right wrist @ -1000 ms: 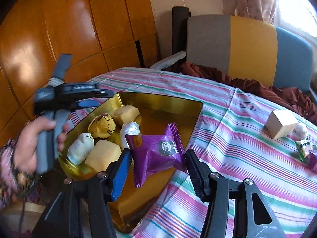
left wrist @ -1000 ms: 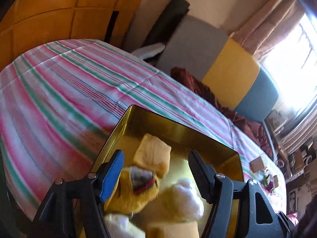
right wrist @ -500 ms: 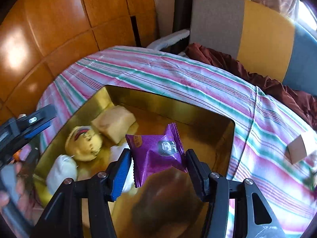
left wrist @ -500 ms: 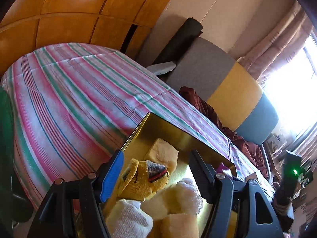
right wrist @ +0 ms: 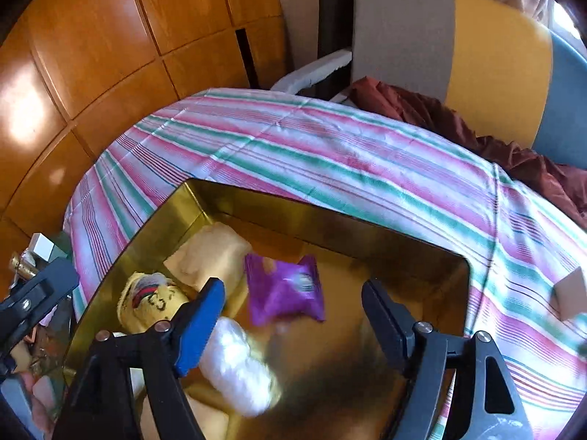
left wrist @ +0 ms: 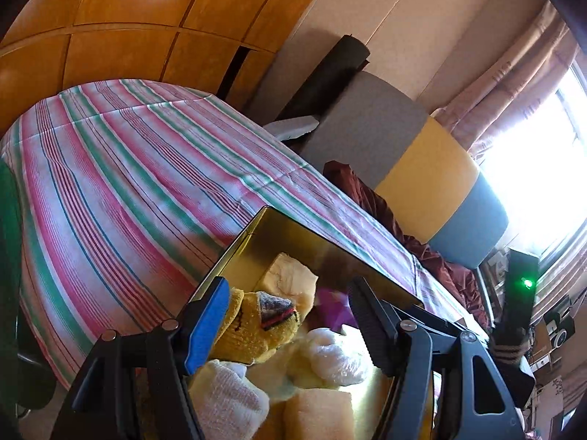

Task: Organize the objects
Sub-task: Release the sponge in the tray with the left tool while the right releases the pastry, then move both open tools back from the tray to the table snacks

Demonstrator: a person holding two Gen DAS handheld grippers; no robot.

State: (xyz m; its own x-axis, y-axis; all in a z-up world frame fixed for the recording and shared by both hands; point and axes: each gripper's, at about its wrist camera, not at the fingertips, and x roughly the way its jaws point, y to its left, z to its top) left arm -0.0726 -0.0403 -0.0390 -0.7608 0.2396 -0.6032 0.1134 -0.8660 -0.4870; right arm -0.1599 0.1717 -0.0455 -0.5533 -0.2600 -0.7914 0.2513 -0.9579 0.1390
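A gold tin (right wrist: 330, 216) stands on the striped tablecloth (right wrist: 330, 154). My right gripper (right wrist: 293, 288) hovers over it, its jaws opening. The purple snack packet (right wrist: 284, 291) lies blurred in the tin between and below the fingers, touching neither pad. Also in the tin are a yellow plush toy (right wrist: 150, 300), a pale yellow block (right wrist: 209, 256) and a white wrapped lump (right wrist: 234, 366). My left gripper (left wrist: 290, 286) hangs open over the tin's near-left corner (left wrist: 312, 245). The plush (left wrist: 256, 322) lies under its blue pad, and the packet (left wrist: 335, 308) peeks out behind.
A wooden block (right wrist: 570, 293) sits on the cloth right of the tin. A grey, yellow and blue chair (right wrist: 477, 44) with dark red fabric (right wrist: 422, 106) stands beyond the table. Wooden panelling (right wrist: 91, 55) lies behind, with clutter (right wrist: 33, 256) off the left edge.
My right gripper swung over the tin, its jaws spread, and the purple packet left them and dropped into the tin. The left gripper shifted a little, still open.
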